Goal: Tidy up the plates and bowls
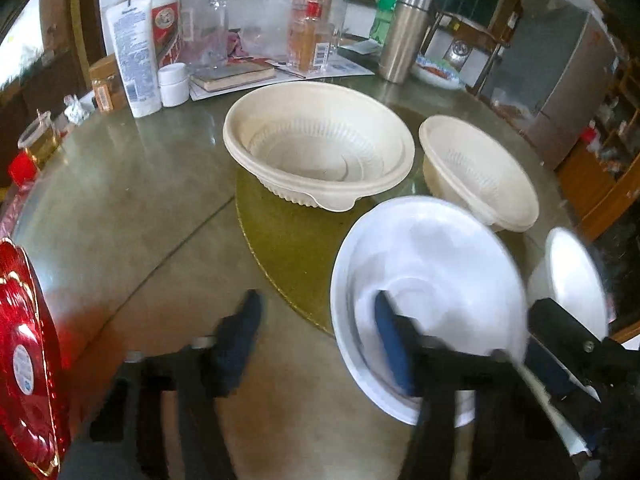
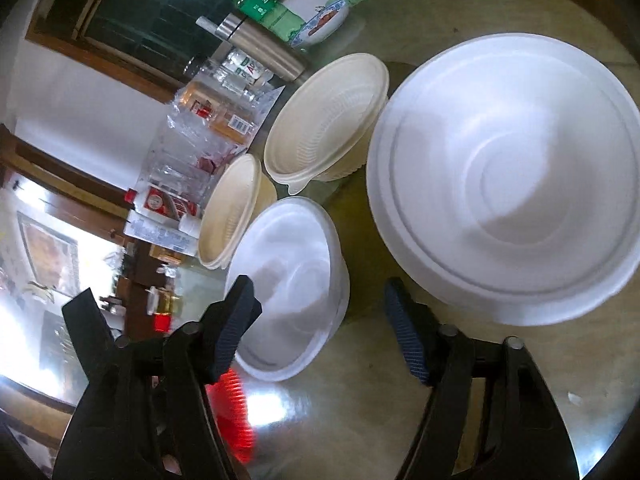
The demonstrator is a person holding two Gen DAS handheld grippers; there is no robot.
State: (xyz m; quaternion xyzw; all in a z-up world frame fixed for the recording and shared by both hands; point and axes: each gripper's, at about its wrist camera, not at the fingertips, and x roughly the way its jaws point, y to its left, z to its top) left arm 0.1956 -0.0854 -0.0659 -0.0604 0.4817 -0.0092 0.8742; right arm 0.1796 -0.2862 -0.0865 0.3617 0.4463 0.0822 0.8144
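Bowls are sitting on the round glass table (image 1: 132,208), four of them. Two are cream: a big cream bowl (image 1: 320,148) and a small cream bowl (image 1: 478,172) beside it. Two are white: a small white bowl (image 2: 292,284) and a big white bowl (image 2: 504,176).

They look like thin throwaway bowls, so they are probably very light and a bit bendy. I think they would squash if pinched hard. Being so light, they may also slide on the shiny glass when something is pushing them. The rim looks like the best place to hold, one finger inside and one outside.

The left gripper (image 1: 320,336) is hanging wide open and holding nothing, with one finger just over the near white bowl. The right gripper (image 2: 320,324) is wide open and empty too, and the small white bowl is sitting just past its left finger. Bottles and a steel flask (image 1: 402,36) are crowding the far side of the table.
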